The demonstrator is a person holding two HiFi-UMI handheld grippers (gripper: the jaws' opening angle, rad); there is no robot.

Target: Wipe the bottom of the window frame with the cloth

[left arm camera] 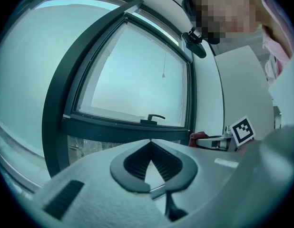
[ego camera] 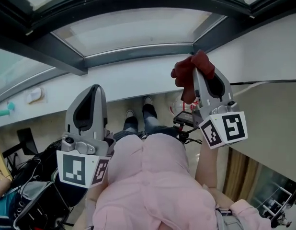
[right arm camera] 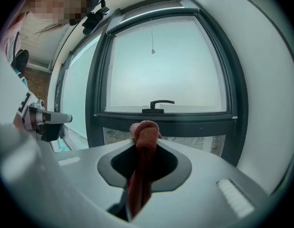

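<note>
Two jaws of our right gripper (right arm camera: 146, 144) clamp the red cloth (ego camera: 186, 75), its wad poking past their tips toward the window frame (right arm camera: 185, 122) ahead; soft and light, it likely needs this firm hold, while our left gripper (left arm camera: 149, 144) sits closed, empty.

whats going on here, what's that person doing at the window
A person stands facing a window with a hand-held gripper in each hand. The right hand-held gripper is shut on a red cloth and points it toward the dark bottom bar of the window frame. The cloth does not appear to touch the frame yet. The left hand-held gripper is shut on nothing, off to the side.
</note>
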